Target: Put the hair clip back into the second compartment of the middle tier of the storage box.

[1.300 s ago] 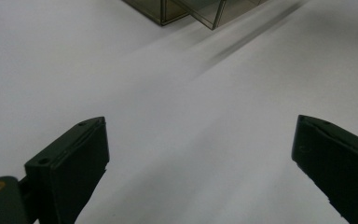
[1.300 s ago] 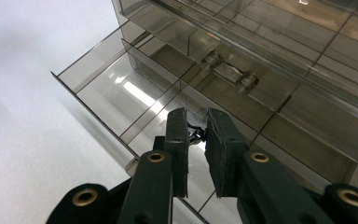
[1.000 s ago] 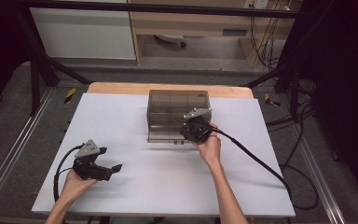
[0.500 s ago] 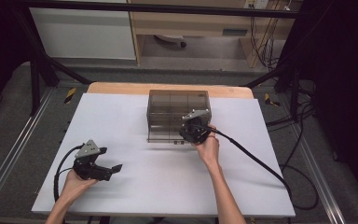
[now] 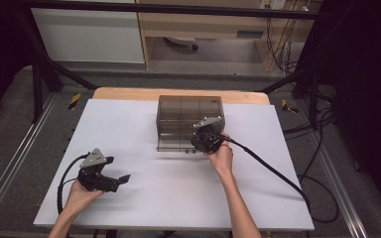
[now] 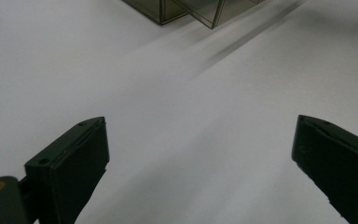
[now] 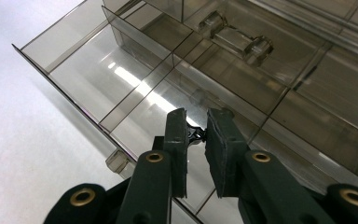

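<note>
Smoky plastic organizer (image 5: 188,119) sits at 12 o'clock on the bench (image 5: 144,198). Right gripper (image 7: 196,133) fingers pinch a small dark clip (image 7: 196,135) above its drawer. Left gripper (image 5: 121,179), at 8 o'clock, has fingers spread.

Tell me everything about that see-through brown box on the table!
The box looks like smoky clear plastic, a little drawer cabinet standing upright at the back middle of the white table. Its bottom drawer is pulled partly out, split by thin walls into empty compartments. Clear handles show on the drawers above. The right gripper hangs over the open drawer with its jaws nearly together, something small and dark between them.
</note>
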`<action>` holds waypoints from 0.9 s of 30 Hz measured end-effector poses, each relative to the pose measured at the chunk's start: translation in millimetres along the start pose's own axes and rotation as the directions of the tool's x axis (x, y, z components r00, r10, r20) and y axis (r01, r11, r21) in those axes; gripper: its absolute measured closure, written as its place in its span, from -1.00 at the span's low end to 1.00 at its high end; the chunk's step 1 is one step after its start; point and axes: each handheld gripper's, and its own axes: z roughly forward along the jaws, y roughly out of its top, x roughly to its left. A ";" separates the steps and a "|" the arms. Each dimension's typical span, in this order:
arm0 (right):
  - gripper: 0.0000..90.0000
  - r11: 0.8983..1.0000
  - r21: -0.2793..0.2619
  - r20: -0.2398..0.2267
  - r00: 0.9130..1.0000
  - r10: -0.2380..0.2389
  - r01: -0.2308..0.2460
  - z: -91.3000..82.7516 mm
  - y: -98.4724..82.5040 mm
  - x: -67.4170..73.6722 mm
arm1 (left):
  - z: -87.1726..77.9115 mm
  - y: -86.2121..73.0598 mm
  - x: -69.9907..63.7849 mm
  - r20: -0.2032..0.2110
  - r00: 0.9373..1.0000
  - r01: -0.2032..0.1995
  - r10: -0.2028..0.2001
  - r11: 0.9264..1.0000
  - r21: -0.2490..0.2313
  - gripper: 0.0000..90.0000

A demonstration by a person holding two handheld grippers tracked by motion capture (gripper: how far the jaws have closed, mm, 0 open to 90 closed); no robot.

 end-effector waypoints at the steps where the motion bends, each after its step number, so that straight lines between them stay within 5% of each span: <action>1: 0.73 1.000 -0.001 0.002 1.000 -0.001 0.001 -0.2 0.1 -0.1 | -0.1 0.0 0.0 -0.001 1.000 -0.001 0.001 1.000 0.000 -0.93; 10: 0.51 1.000 -0.021 0.007 1.000 -0.002 0.002 -7.0 1.5 -0.5 | -0.3 0.1 0.1 0.000 1.000 0.000 0.000 1.000 -0.001 -0.93; 27: -0.48 0.995 -0.104 -0.024 1.000 -0.001 -0.001 -36.2 -4.1 6.9 | 0.5 0.1 -0.2 0.001 1.000 0.000 0.000 1.000 0.001 -0.93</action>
